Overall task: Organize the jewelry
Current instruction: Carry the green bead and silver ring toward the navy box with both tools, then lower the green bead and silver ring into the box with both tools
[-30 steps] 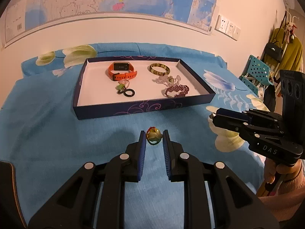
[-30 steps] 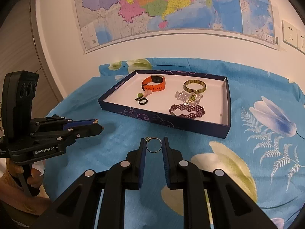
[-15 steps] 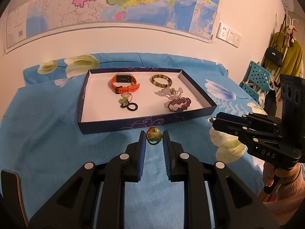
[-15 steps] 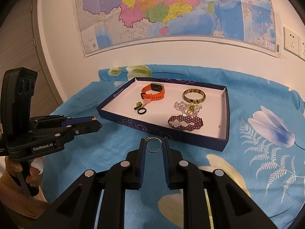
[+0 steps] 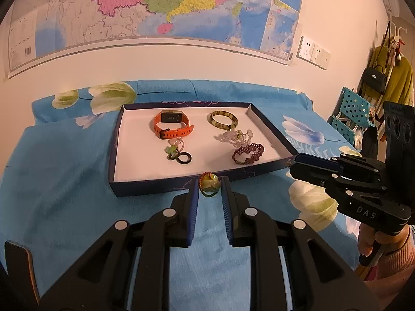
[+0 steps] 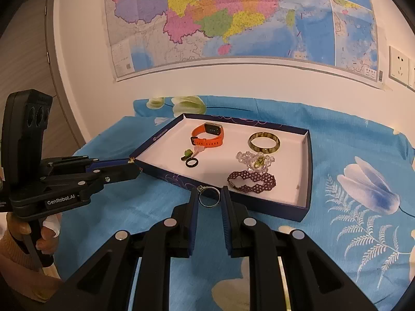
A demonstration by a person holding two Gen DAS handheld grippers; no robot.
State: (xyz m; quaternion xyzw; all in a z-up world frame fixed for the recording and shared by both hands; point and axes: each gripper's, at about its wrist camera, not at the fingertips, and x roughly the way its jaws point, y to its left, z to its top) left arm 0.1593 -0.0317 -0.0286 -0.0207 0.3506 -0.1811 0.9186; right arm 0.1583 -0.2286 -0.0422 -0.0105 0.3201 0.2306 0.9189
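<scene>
- The left gripper (image 5: 209, 186) has its fingers (image 5: 193, 194) squeezed on a little green ring (image 5: 209, 184) with a round stone — it hangs in the air, just in front of the near wall of the tray (image 5: 145, 186).
- The right gripper (image 6: 209, 196) pinches a thin silver ring (image 6: 208, 197) the same way, close to the near wall of the tray on its side.
- The tray sits on a blue flowered cloth (image 5: 52, 181); I cannot tell if a bed or a desk is under it.
- Already in the tray: an orange watch (image 5: 172, 125), a yellow-brown bangle (image 5: 223, 120), a clear bead bracelet (image 5: 233, 137), a dark red bead bracelet (image 5: 247, 153), a black ring (image 5: 184, 158) and a small green charm (image 5: 171, 151).
- So most of the job looks done — I think only these two rings are left to go in.
</scene>
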